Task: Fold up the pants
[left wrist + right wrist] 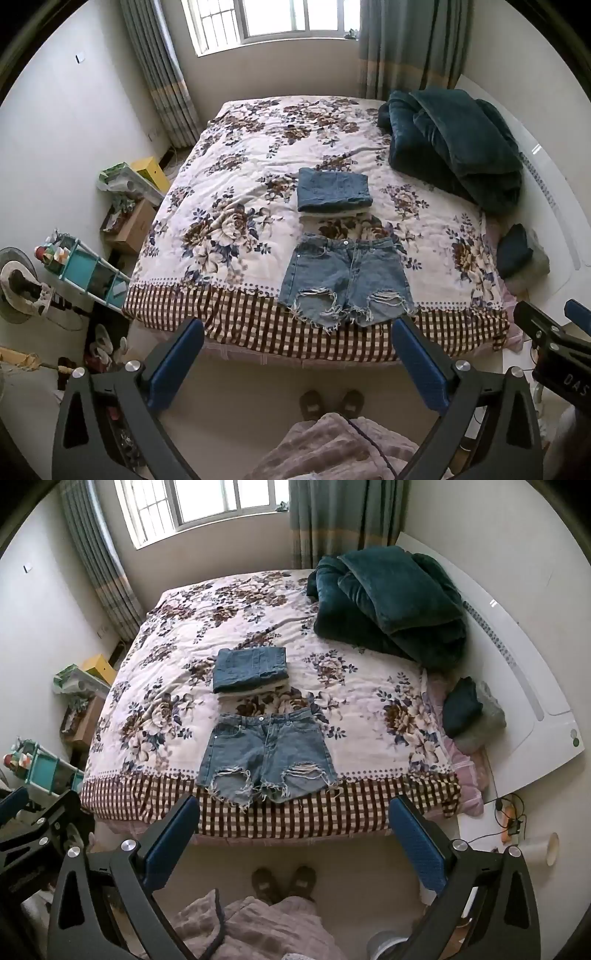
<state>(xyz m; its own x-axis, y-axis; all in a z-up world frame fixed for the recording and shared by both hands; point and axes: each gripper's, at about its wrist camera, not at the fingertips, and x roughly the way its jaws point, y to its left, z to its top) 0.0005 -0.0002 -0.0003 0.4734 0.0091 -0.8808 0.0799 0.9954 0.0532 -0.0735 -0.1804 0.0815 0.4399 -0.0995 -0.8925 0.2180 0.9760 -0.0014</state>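
A pair of light-blue denim shorts with frayed hems lies flat at the near edge of the bed, waistband away from me; it also shows in the right wrist view. Just beyond lies a folded stack of denim, also in the right wrist view. My left gripper is open and empty, held above the floor in front of the bed. My right gripper is open and empty, also short of the bed. Each gripper shows at the edge of the other's view.
The bed has a floral cover with a checked border. A dark teal blanket is piled at the far right, small folded items at the right edge. Shelves and boxes stand left of the bed. My slippered feet are below.
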